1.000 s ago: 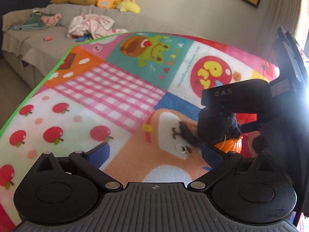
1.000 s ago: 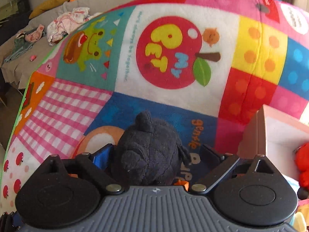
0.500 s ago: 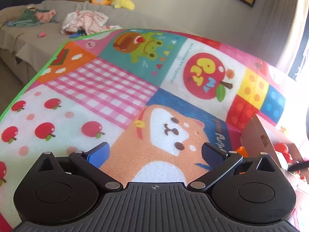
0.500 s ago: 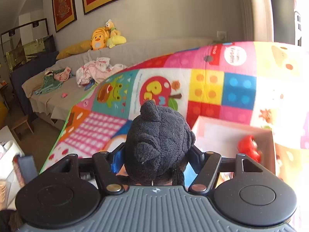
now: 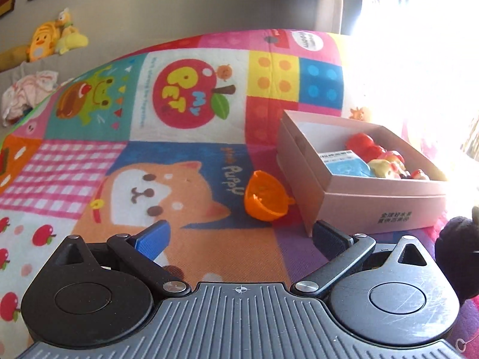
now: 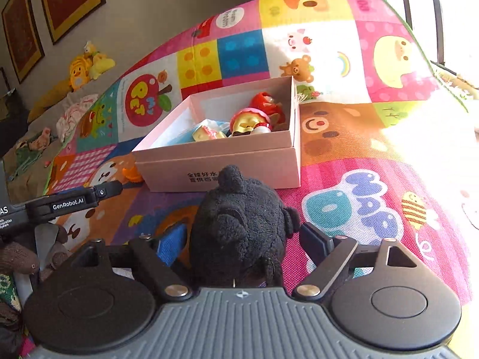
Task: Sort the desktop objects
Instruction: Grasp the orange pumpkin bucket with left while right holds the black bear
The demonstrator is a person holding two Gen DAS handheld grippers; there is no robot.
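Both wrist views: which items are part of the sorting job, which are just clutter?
Job:
- black plush toy, between the opening right tool
- pink box, figurines inside
- orange half-shell on the mat

Clutter:
- sofa plush toys
- clothes pile
- framed pictures

Fuzzy black plush toy, matt pink cardboard box, woven printed cloth mat.

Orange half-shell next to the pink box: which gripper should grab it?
Left. The left gripper is open, empty, with the orange half-shell just ahead. The right gripper, jaws opening, has the black plush toy between them.
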